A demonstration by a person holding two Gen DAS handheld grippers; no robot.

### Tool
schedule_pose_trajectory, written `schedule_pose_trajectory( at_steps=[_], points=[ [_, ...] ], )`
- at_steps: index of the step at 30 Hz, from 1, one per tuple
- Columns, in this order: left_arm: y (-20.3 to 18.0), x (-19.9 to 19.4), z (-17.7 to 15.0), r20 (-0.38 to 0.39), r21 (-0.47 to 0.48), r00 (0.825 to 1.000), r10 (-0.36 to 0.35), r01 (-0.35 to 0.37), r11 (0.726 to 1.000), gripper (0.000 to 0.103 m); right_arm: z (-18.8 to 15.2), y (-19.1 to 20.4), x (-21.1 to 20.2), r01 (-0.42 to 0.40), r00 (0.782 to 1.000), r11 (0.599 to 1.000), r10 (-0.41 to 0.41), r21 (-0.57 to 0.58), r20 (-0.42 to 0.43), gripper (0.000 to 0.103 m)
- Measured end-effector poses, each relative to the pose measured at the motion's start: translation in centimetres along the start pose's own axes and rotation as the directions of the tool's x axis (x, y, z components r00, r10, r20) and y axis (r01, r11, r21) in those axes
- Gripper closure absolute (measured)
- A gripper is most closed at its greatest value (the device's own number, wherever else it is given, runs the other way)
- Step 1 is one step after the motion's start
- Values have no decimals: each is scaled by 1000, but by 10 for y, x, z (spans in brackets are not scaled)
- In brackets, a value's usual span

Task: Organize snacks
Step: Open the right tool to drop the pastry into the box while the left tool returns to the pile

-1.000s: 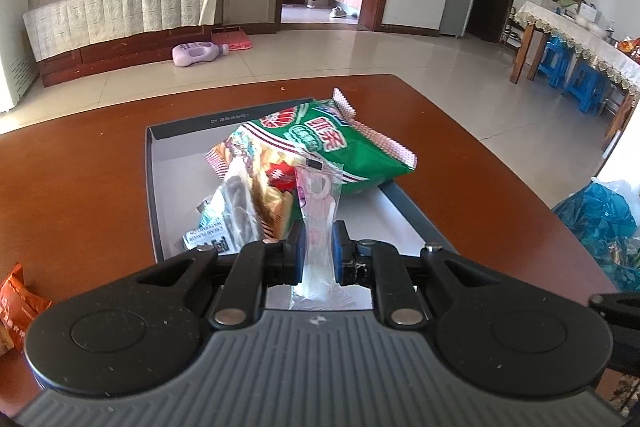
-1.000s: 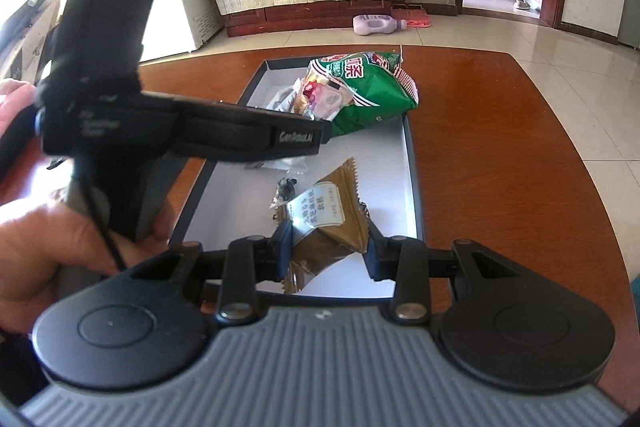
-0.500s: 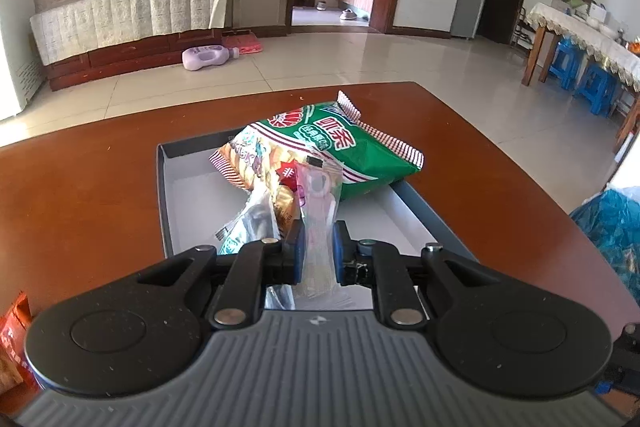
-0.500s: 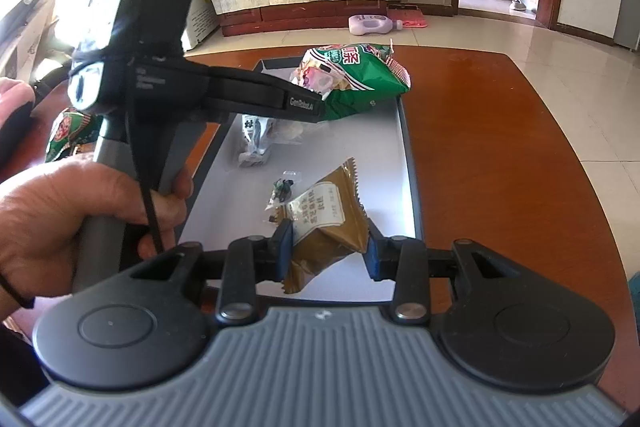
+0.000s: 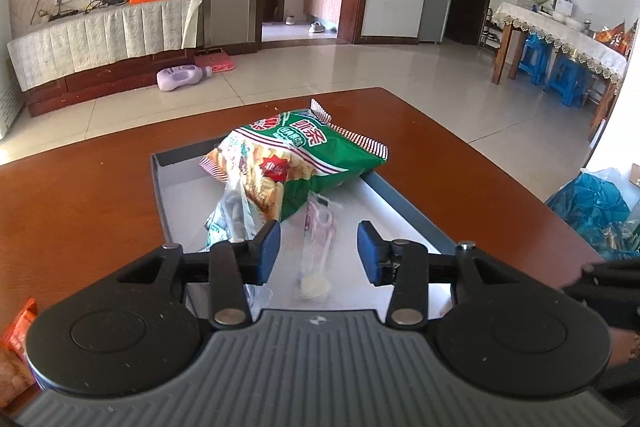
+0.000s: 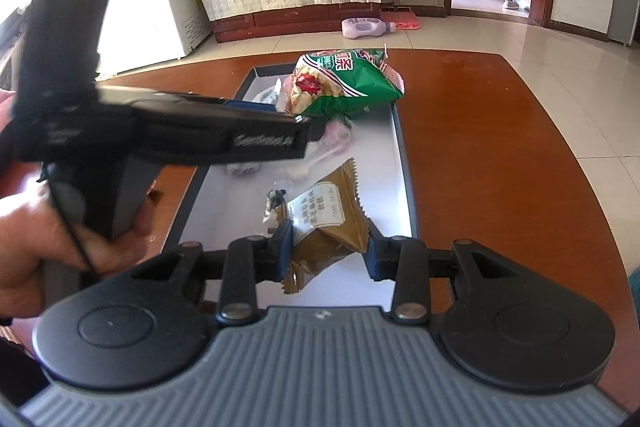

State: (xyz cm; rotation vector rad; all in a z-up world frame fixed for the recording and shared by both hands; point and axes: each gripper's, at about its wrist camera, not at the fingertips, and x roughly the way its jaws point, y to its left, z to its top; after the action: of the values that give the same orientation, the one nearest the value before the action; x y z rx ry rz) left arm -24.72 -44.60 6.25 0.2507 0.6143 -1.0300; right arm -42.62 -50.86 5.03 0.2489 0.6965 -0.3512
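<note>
The left gripper (image 5: 318,247) jaws have just been spread; the clear packet (image 5: 316,251) is released between them into the tray (image 5: 404,207); the brown packet (image 6: 324,227) is pinched by the right gripper (image 6: 329,247) jaws.

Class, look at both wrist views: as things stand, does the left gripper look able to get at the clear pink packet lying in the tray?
Probably yes. The left gripper has just been opening, and the clear pink packet lies loose on the tray floor between its parted pads, untouched. Nothing covers it; the green chip bag sits just beyond.

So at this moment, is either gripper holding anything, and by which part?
The right gripper pinches the brown foil snack packet across its lower half. The left gripper has just been opening; the clear pink-printed wrapper lies free between its jaws.
</note>
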Motion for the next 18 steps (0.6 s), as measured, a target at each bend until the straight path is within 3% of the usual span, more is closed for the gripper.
schedule_pose_trajectory(
  at_steps=[8, 15, 18],
  points=[
    [11, -48, -12, 20, -7, 999, 26, -26, 1000, 52, 5, 2, 6, 7, 1000, 999, -7, 39, 3, 65],
    [22, -83, -24, 8, -3, 991, 131, -131, 991, 47, 11, 12, 19, 12, 1000, 998, -12, 60, -8, 65],
    [33, -97, -28, 2, -47, 990, 139, -139, 989, 47, 14, 20, 26, 19, 1000, 998, -18, 60, -15, 65]
  ],
)
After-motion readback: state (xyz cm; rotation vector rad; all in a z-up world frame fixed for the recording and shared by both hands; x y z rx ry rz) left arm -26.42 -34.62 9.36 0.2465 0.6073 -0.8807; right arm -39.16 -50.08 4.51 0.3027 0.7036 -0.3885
